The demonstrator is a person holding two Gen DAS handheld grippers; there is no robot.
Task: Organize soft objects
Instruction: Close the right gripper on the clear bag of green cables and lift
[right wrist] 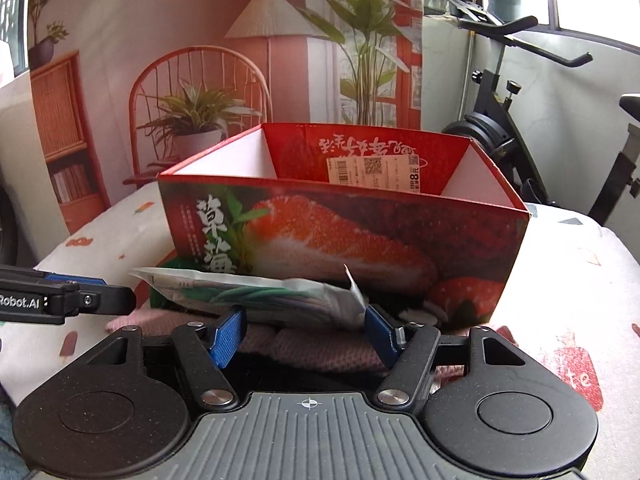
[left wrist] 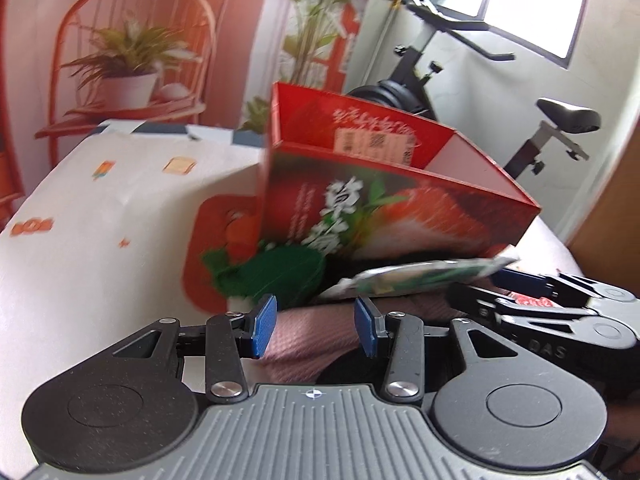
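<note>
Right gripper (right wrist: 304, 330): jaws spread, holding nothing, low centre of frame over a pink knitted cloth (right wrist: 320, 346). Left gripper (left wrist: 316, 326): likewise spread and empty. Just beyond, a flat white-and-green soft plastic packet (right wrist: 256, 290) lies at frame centre, long axis left-right, against the open red strawberry-print cardboard box (right wrist: 344, 236).

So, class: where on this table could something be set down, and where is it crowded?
Free: the printed tablecloth left of the red strawberry box, and the cloth right of it. The box interior looks empty. Crowded: in front of the box, where the green-white packet, pink knit cloth and both grippers meet.
</note>
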